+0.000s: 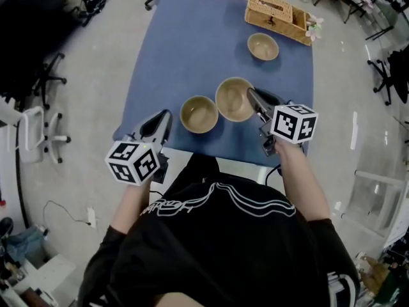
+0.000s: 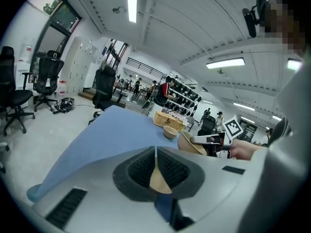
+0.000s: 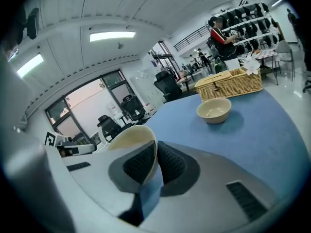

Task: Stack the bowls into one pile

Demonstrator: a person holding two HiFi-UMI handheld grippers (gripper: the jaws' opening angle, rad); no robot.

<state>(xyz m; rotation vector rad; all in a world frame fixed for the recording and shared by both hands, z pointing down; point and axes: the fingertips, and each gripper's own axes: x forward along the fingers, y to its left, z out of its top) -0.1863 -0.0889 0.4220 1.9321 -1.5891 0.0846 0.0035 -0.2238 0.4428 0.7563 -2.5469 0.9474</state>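
Note:
Three tan bowls are on or over the blue-covered table (image 1: 172,56). My right gripper (image 1: 250,94) is shut on the right rim of the middle bowl (image 1: 234,100). In the right gripper view its wall (image 3: 131,144) is pinched between the pads, and in the left gripper view this bowl (image 2: 190,143) hangs tilted. A second bowl (image 1: 199,114) sits just left of it. My left gripper (image 1: 168,115) points at that bowl from the left, apart from it, its tips together and empty; tan shows through the gap under its jaws (image 2: 155,149). The third bowl (image 1: 262,46) (image 3: 214,110) stands farther back.
A wicker basket (image 1: 276,14) (image 3: 232,84) sits at the table's far right corner, with small flowers beside it. Office chairs (image 1: 45,75) stand on the floor to the left and behind the table. The near table edge (image 1: 211,160) lies close to my body.

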